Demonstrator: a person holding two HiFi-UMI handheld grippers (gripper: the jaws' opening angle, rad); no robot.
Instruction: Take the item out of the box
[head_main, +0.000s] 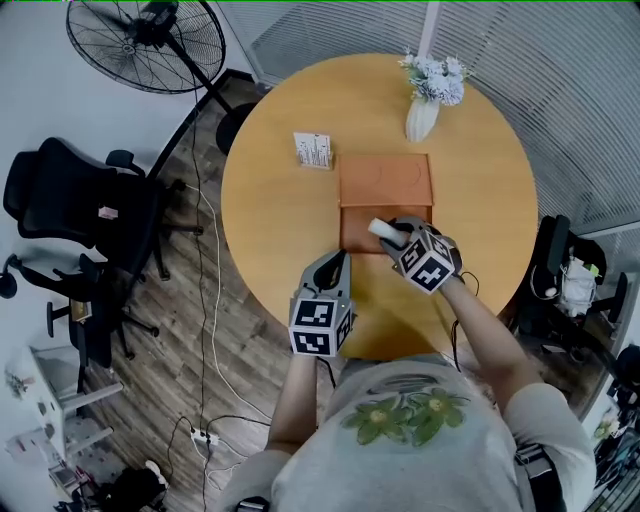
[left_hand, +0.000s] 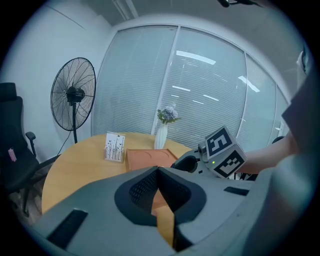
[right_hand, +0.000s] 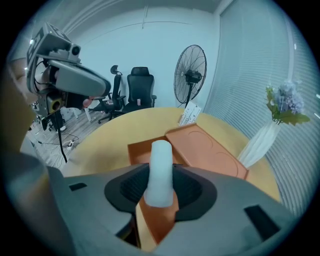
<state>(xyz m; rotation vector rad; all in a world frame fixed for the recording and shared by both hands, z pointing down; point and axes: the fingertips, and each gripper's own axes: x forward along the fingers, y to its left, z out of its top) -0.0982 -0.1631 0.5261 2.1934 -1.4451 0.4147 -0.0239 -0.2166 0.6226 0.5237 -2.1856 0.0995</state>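
Observation:
A flat orange box lies on the round wooden table, its lid folded back toward the far side. My right gripper hovers over the box's near right part, shut on a white cylinder. In the right gripper view the cylinder stands upright between the jaws of my right gripper, above the open box. My left gripper hangs just in front of the box, with its jaw tips together and nothing between them. The left gripper view shows my left gripper pointing at the lid.
A white vase with flowers stands behind the box. A small white card stand sits to the box's far left. On the floor to the left are a standing fan, black office chairs and cables.

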